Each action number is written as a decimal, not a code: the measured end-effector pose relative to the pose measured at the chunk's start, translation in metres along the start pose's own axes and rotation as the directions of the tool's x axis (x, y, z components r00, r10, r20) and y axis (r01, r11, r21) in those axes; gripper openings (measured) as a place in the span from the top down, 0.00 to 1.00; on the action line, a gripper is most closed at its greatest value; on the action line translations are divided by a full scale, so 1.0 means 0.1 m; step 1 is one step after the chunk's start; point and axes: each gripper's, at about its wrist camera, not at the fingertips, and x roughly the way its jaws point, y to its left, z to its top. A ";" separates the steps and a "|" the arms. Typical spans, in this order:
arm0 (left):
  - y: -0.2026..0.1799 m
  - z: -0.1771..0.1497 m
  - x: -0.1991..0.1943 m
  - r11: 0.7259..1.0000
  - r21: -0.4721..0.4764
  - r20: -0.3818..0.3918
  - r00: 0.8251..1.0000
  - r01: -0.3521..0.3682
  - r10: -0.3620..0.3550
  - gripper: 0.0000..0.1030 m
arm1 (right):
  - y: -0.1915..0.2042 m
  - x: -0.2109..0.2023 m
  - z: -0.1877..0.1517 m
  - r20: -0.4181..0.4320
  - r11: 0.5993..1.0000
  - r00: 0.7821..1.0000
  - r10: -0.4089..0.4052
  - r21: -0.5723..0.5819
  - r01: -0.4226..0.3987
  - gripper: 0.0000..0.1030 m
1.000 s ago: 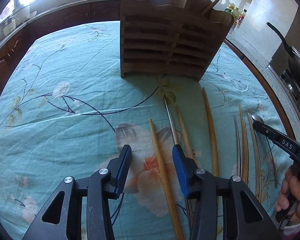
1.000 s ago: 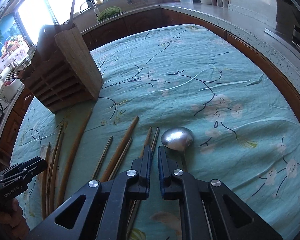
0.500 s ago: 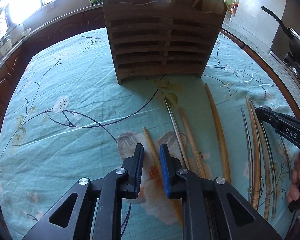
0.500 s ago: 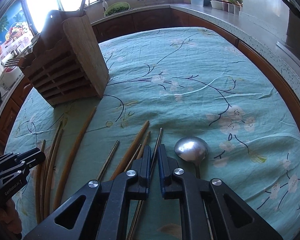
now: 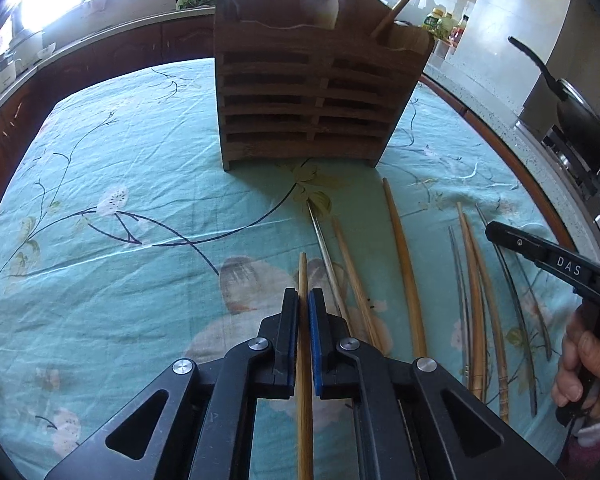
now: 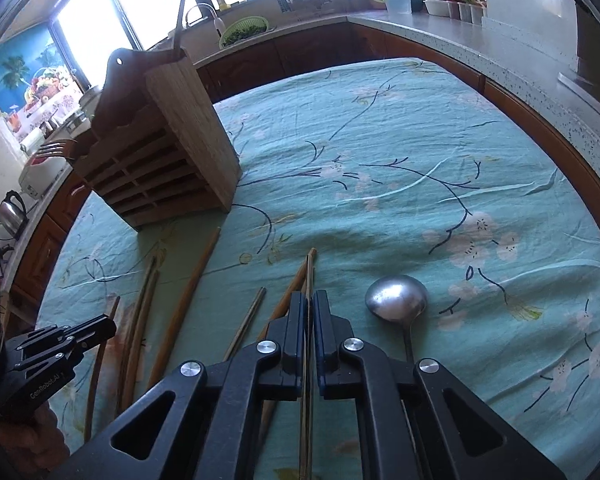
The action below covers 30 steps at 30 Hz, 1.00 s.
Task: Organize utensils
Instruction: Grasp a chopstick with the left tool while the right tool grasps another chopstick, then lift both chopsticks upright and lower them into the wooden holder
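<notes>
My left gripper [image 5: 303,300] is shut on a wooden chopstick [image 5: 302,276] that runs between its blue pads, just above the cloth. A slatted wooden utensil holder [image 5: 308,104] stands upright ahead of it, with a stick in its right slot. My right gripper [image 6: 308,300] is shut on a thin wooden chopstick [image 6: 310,264] whose tip sticks out past the fingers. A metal spoon [image 6: 396,298] lies bowl up just right of it. The holder also shows in the right wrist view [image 6: 160,152], at the far left. Several more chopsticks [image 5: 400,256] lie on the cloth.
A teal flowered tablecloth [image 5: 120,220] covers the table. Wooden and metal chopsticks [image 6: 188,292] lie side by side between the two grippers. A kitchen counter [image 6: 460,40] with a jug, jars and a pan runs around the back and right.
My left gripper has closed from wide open onto the wooden chopstick and moved nearer the holder. My right gripper has stayed shut and has lifted its chopstick.
</notes>
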 end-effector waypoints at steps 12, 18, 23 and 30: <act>0.19 -0.15 -1.08 0.989 -0.051 0.164 0.978 0.139 -0.129 0.97 | 0.19 -1.10 -0.11 0.190 0.988 0.970 0.153 -0.032 -0.149 0.96; 0.25 -0.28 -1.52 0.986 -0.042 0.231 0.961 0.164 -0.150 0.97 | 0.24 -1.57 -0.12 0.270 0.981 0.943 0.195 -0.058 -0.186 0.96; 0.26 -0.35 -1.76 0.985 -0.038 0.268 0.951 0.169 -0.153 0.97 | 0.30 -1.74 -0.06 0.314 0.980 0.928 0.200 -0.082 -0.183 0.96; 0.26 -0.36 -1.94 0.985 -0.044 0.304 0.942 0.167 -0.146 0.97 | 0.33 -1.77 -0.01 0.327 0.975 0.919 0.220 -0.091 -0.201 0.96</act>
